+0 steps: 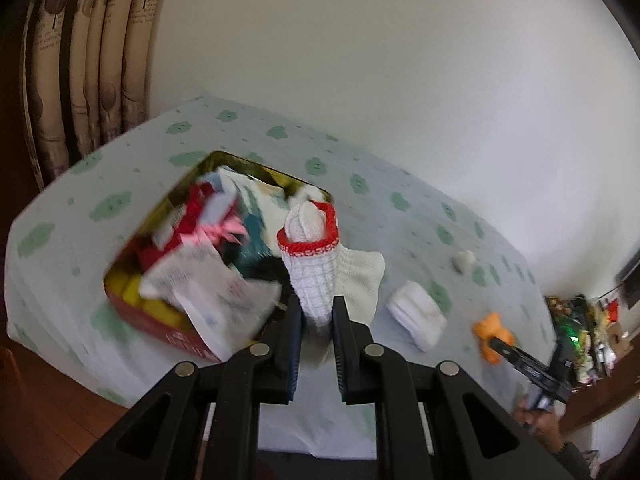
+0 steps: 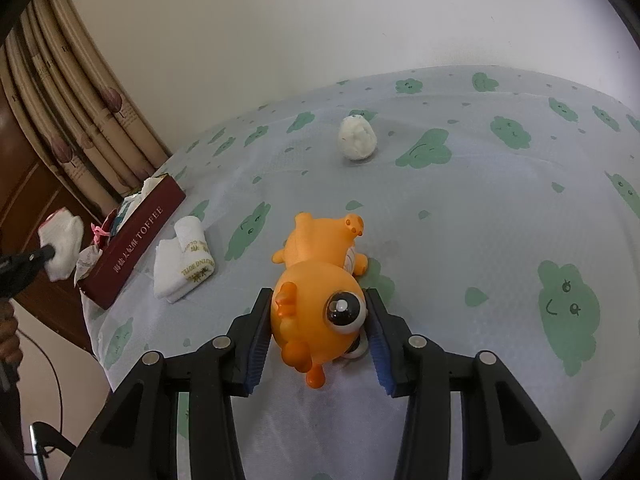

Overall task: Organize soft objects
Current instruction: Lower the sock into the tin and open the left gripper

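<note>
While the left tongs point(image 1: 316, 320) are clamped narrow on a white knitted sock with a red cuff point(image 1: 316, 256), that sock hangs in the air just beside the red toffee tin point(image 1: 176, 332), near the bed's left edge. The tin sits on the bed point(image 1: 400, 400) by the left edge, close to the curtain point(image 1: 92, 80), stuffed with mixed fabric pieces: red cloth, a pink ribbon point(image 1: 224, 232), teal and white bits, and a printed white wrapper spilling over its near wall. Blurred, contents hard to name exactly.

The right tongs point(image 2: 318, 320) are half closed on the head of an orange rubber toy animal point(image 2: 320, 272). The blue pads touch both sides of the head. The toy lies on the sheet around the bed's middle, near the front edge, feet pointing away.

A folded white hotel towel point(image 2: 184, 264) lies on the bed just beside the tin, on its right side. A small white balled sock or cloth point(image 2: 357, 138) sits well apart, toward the far edge by the wall. The bedsheet is pale with green cloud faces.

In the left wrist view, the person's hand point(image 1: 540, 424) shows at lower right, holding the right tongs over the toy. Cluttered shelf point(image 1: 588, 332) past the bed's right edge.
</note>
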Tool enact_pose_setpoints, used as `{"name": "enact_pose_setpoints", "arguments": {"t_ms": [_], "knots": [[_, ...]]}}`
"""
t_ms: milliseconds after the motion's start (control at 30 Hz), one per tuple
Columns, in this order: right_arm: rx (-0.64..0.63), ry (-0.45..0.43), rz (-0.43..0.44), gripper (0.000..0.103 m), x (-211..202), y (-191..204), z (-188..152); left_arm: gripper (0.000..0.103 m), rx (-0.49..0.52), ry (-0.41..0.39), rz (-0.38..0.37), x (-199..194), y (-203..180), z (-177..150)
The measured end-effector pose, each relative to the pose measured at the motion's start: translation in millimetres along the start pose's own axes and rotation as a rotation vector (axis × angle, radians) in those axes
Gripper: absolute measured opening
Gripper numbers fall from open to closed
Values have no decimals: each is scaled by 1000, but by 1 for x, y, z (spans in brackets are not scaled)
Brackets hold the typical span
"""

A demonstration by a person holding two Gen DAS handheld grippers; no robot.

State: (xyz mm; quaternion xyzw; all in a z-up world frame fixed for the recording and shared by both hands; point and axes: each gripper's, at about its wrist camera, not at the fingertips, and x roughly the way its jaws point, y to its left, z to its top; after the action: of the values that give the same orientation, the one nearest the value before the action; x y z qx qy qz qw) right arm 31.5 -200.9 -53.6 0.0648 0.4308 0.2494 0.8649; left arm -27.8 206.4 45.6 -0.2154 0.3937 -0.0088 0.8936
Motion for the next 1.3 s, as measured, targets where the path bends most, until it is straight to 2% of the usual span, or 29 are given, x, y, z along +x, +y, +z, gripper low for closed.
{"name": "enact_pose_setpoints", "arguments": {"t_ms": [167,333,500,767,833,867,933,1033,1067,1133,1300], "knots": [[9,6,8,42,0,-2,1,14,34,-4,57,25,14,21],[10,8,9,42,0,-1,2,14,18,11,94,56,29,40],[9,11,8,42,2,0,1,14,-26,52,78,86,36,50],[8,13,9,43,2,2,1,17,-13,64,71,109,30,52],[7,13,8,43,2,2,1,21,-5,68,83,113,29,51],[7,12,8,43,2,2,1,21,-3,64,87,114,30,50],[8,13,9,43,2,2,1,29,-8,54,94,115,32,49],[8,12,9,43,2,2,1,37,-45,64,66,112,37,48],[8,12,9,43,2,2,1,38,-58,64,68,109,38,48],[7,11,9,43,2,2,1,46,-78,53,92,99,38,50],[5,11,13,43,2,2,1,51,-116,-50,60,51,38,49]]}}
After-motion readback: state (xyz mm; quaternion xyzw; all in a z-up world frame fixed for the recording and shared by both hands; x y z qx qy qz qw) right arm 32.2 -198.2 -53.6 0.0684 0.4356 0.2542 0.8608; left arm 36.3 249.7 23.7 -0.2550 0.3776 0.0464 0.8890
